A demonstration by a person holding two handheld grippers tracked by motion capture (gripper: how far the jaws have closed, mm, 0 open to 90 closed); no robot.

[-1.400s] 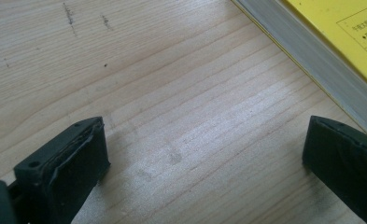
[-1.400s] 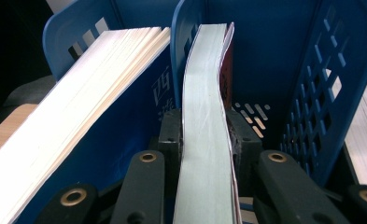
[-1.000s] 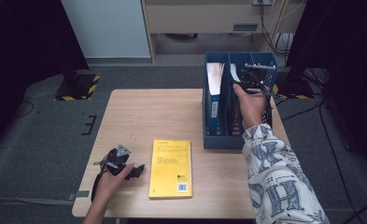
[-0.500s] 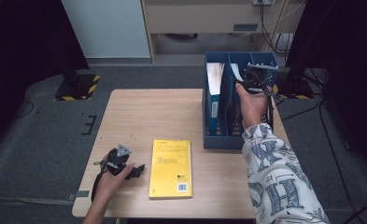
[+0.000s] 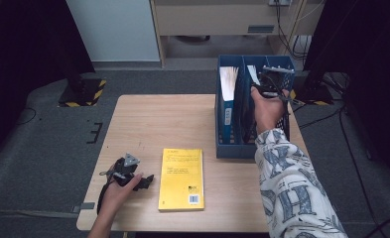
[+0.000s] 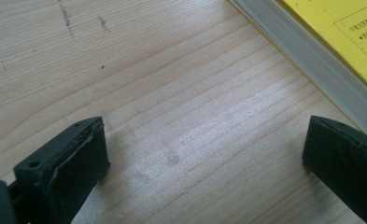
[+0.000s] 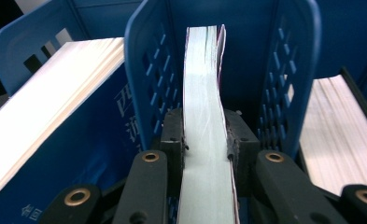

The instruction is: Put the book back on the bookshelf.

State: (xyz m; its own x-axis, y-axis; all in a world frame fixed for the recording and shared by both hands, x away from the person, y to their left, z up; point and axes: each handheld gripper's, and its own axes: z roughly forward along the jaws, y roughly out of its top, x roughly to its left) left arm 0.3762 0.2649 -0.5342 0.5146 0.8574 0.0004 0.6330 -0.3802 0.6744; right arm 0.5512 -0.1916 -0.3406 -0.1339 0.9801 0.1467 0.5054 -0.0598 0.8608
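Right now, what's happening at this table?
A person works with a gripper in each hand. The right gripper is shut on a thin book standing in the middle slot of the blue file rack at the table's far right. A blue book stands in the slot beside it. The left gripper rests open on the wooden table, holding nothing, next to a yellow book lying flat.

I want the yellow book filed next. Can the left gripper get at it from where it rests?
Probably yes. The left gripper sits open on the table just beside the yellow book, with bare wood between them.
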